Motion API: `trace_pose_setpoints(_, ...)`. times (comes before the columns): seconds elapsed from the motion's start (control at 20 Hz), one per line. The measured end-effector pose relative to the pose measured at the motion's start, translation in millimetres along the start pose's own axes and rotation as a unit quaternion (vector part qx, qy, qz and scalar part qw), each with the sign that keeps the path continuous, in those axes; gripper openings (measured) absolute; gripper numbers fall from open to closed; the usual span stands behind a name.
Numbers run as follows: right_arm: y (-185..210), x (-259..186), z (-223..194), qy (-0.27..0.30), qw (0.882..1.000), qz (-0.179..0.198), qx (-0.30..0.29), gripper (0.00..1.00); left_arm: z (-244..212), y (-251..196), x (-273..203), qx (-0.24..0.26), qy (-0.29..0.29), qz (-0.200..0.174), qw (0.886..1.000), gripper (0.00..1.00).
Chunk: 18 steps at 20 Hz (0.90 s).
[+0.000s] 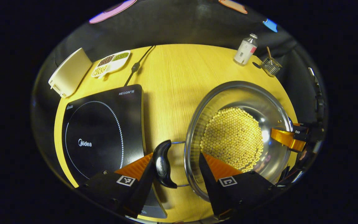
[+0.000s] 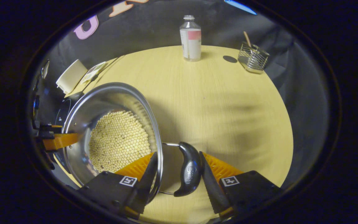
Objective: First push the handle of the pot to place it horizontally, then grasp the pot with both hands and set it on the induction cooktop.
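Observation:
A steel pot [image 1: 259, 102] holding yellow soybeans [image 1: 232, 141] sits just right of the black induction cooktop [image 1: 101, 130]. I cannot tell whether it rests on the table or hangs above it. My left gripper [image 1: 176, 154] clamps the pot's left side, one finger outside the black handle [image 1: 162, 165] and the other inside the wall. My right gripper [image 2: 178, 153] holds the opposite side the same way, with the other black handle [image 2: 189, 169] against its outer finger and the pot [image 2: 104, 93] wall against its inner one. Both handles lie flat, pointing outward.
On the yellow table [image 1: 179, 71], a white box [image 1: 69, 72] and a divided dish of beans [image 1: 111, 62] sit behind the cooktop, whose cord [image 1: 135, 67] runs to the back. A bottle [image 2: 190, 39] and a wire basket [image 2: 253, 57] stand at the far edge.

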State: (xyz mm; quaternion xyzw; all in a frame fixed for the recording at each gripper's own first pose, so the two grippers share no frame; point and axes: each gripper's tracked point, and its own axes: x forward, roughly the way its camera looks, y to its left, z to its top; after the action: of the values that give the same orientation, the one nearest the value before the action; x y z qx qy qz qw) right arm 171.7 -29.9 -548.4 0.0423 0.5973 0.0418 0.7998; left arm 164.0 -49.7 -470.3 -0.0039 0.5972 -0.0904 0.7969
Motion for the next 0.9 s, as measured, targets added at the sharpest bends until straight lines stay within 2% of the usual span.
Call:
trace_pose_setpoints(0.05, 2, 4, 1, 0.002, 1.000, 0.005, 0.008, 0.82, -1, 0, 5, 0.005, 0.006, 0.001, 1.000, 0.82)
trace_pose_setpoints(0.1, 0, 4, 1, 0.000, 1.000, 0.002, 0.009, 0.71, -6, -1, 9, 0.004, 0.017, 0.002, 1.000, 0.80)
trace_pose_setpoints(0.15, -3, 3, 2, -0.002, 1.000, 0.001, 0.010, 0.68, -6, -3, 12, -0.003, 0.018, 0.000, 1.000, 0.78)
trace_pose_setpoints(0.25, -3, 2, -2, 0.000, 1.000, 0.005, 0.014, 0.68, -4, -4, 16, -0.017, 0.014, -0.007, 1.000, 0.76)
trace_pose_setpoints(0.4, -3, 2, -2, 0.002, 0.999, 0.015, 0.033, 0.60, -3, -7, 17, -0.022, 0.012, -0.034, 0.999, 0.74)
trace_pose_setpoints(0.45, -4, 6, 1, -0.002, 0.999, 0.019, 0.036, 0.71, -3, -7, 17, -0.030, 0.011, -0.048, 0.998, 0.71)
trace_pose_setpoints(0.5, -2, 2, -1, -0.004, 0.999, 0.024, 0.042, 0.56, -2, -9, 16, -0.044, 0.011, -0.061, 0.997, 0.66)
trace_pose_setpoints(0.6, 1, -2, 0, 0.004, 0.997, 0.039, 0.060, 0.48, -6, -10, 15, -0.058, 0.026, -0.076, 0.995, 0.59)
trace_pose_setpoints(0.65, 2, -1, 1, 0.005, 0.997, 0.042, 0.059, 0.48, -6, -11, 13, -0.059, 0.029, -0.078, 0.995, 0.60)
trace_pose_setpoints(0.7, 0, -3, 0, 0.006, 0.997, 0.040, 0.058, 0.53, -5, -11, 14, -0.060, 0.031, -0.079, 0.995, 0.56)
trace_pose_setpoints(0.8, 0, -7, 3, 0.001, 0.997, 0.041, 0.059, 0.53, -3, -9, 14, -0.060, 0.024, -0.080, 0.995, 0.55)
trace_pose_setpoints(0.85, 1, -10, 4, -0.002, 0.997, 0.042, 0.060, 0.48, -1, -8, 13, -0.059, 0.019, -0.080, 0.995, 0.53)
trace_pose_setpoints(0.9, 2, -14, 4, -0.003, 0.997, 0.044, 0.062, 0.48, -1, -7, 13, -0.057, 0.017, -0.079, 0.995, 0.55)
